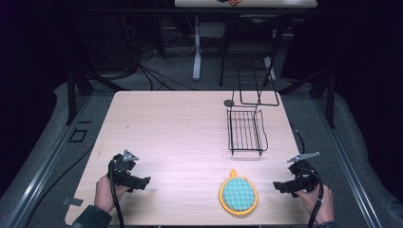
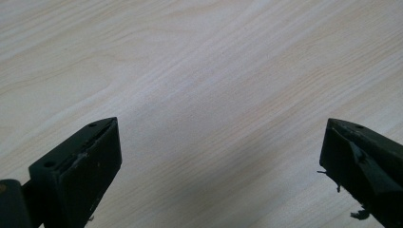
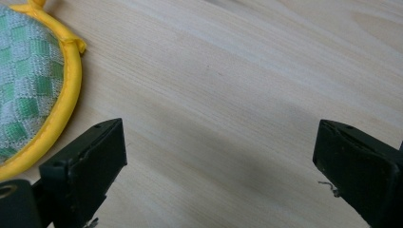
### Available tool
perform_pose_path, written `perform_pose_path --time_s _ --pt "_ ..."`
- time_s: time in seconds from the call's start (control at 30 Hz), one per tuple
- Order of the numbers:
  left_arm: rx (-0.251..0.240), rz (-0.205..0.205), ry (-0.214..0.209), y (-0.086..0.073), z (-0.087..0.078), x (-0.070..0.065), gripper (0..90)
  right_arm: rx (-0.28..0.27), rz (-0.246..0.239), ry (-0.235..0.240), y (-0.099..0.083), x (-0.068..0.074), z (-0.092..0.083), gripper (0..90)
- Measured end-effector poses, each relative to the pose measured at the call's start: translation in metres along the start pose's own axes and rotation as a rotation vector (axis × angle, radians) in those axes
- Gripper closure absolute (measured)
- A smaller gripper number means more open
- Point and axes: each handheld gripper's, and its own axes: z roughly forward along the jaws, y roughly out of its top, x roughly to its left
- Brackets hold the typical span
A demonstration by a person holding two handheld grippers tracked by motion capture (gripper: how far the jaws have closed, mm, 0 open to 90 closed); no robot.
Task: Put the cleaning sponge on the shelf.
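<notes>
A round green checked pot holder (image 1: 239, 195) with a yellow rim and loop lies flat near the table's front edge, right of centre. Its yellow edge (image 3: 57, 114) shows at the left of the right gripper view. My right gripper (image 1: 279, 186) rests low over the table just right of the pot holder, open, with bare wood between its jaws (image 3: 218, 152). My left gripper (image 1: 142, 182) sits at the front left, open over bare wood (image 2: 218, 147), well apart from the pot holder. A black wire rack (image 1: 246, 131) stands on the table behind the pot holder.
A second black wire frame (image 1: 259, 95) stands at the far right edge of the light wood table (image 1: 171, 128), with a small dark disc (image 1: 229, 102) beside it. Beyond the table are dark floor, cables and another table's legs (image 1: 196, 52).
</notes>
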Motion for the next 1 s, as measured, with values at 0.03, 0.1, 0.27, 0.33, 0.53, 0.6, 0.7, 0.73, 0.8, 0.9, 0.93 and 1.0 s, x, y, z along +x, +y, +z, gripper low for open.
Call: perform_pose_path --time_s 0.03,0.1,0.27,0.33,0.53,0.6,0.7,0.73,0.8,0.9,0.93,1.0 --pt "0.0 0.0 -0.001 0.0 0.0 0.0 0.3 0.004 -0.001 0.001 0.0 0.0 -0.001 3.4" --pt "0.002 0.003 -0.001 0.0 0.0 0.0 0.3 -0.006 -0.001 0.004 0.001 0.001 -0.002 3.3" --pt "0.002 0.002 -0.002 0.0 0.0 0.0 0.3 -0.014 -0.008 0.013 0.002 0.005 -0.004 3.1" --pt "0.002 0.002 -0.001 0.0 0.0 0.0 0.3 -0.016 -0.012 0.017 0.002 0.006 -0.004 2.8" --pt "0.004 0.003 -0.001 0.0 0.0 -0.001 0.3 -0.022 -0.044 0.048 0.006 0.019 -0.005 0.7" --pt "0.005 0.006 -0.002 0.0 0.0 0.0 0.3 -0.03 -0.06 0.06 0.007 0.023 -0.005 0.4" --pt "0.005 0.004 -0.002 0.0 0.001 -0.001 0.3 -0.033 -0.083 0.094 0.009 0.031 -0.005 0.0" --pt "0.005 0.004 -0.002 0.0 0.001 -0.001 0.3 -0.033 -0.082 0.108 0.01 0.034 -0.004 0.0" --pt "0.004 0.004 0.004 0.0 0.001 -0.001 0.3 -0.033 -0.09 0.123 0.011 0.037 -0.004 0.0" --pt "0.009 0.005 -0.001 0.001 0.001 -0.001 0.3 -0.039 -0.113 0.154 0.014 0.047 -0.002 0.0" --pt "0.009 0.005 -0.001 0.0 0.001 -0.001 0.3 -0.039 -0.114 0.159 0.015 0.049 -0.001 0.0" --pt "0.007 0.007 0.003 0.0 0.001 -0.001 0.3 -0.038 -0.129 0.178 0.016 0.054 0.001 0.0"
